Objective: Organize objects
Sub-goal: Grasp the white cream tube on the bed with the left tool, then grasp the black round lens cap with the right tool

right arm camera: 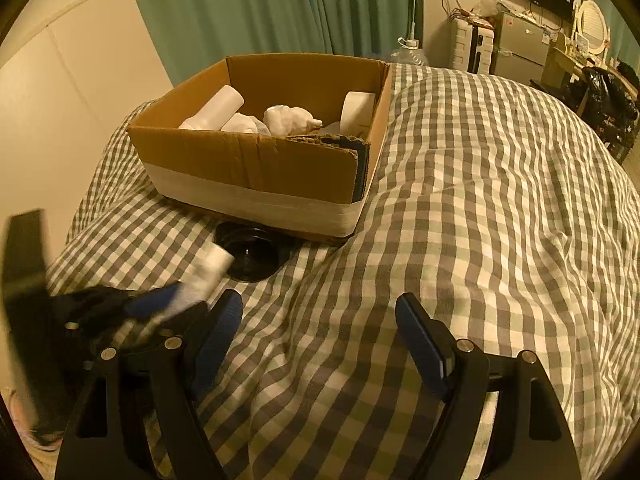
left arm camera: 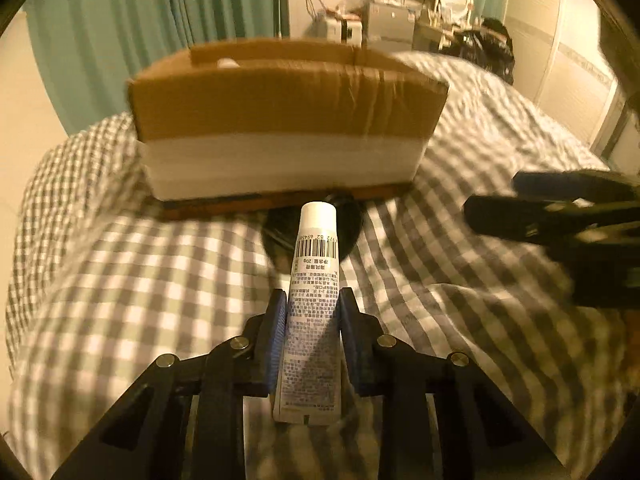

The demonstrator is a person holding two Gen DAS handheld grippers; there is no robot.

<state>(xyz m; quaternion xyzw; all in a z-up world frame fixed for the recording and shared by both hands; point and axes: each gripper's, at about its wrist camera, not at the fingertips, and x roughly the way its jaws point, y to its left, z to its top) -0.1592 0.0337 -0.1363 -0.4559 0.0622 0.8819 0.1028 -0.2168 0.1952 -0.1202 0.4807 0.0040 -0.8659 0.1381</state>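
My left gripper (left arm camera: 313,300) is shut on a white tube (left arm camera: 314,280) with a barcode, held above the checked bed cover with its cap pointing at the cardboard box (left arm camera: 288,108). In the right wrist view the left gripper (right arm camera: 160,304) and the tube (right arm camera: 208,272) show blurred at the lower left. The box (right arm camera: 256,164) holds a white bottle (right arm camera: 218,110), crumpled white items (right arm camera: 290,118) and a white roll (right arm camera: 358,110). My right gripper (right arm camera: 318,316) is open and empty over the bed, to the right of the left one; it shows blurred at the right of the left wrist view (left arm camera: 560,216).
A round black lid or dish (right arm camera: 250,254) lies on the cover just in front of the box, also in the left wrist view (left arm camera: 352,224). The checked bed cover (right arm camera: 480,200) spreads to the right. Green curtains (right arm camera: 260,4) hang behind; furniture (right arm camera: 520,44) stands at the far right.
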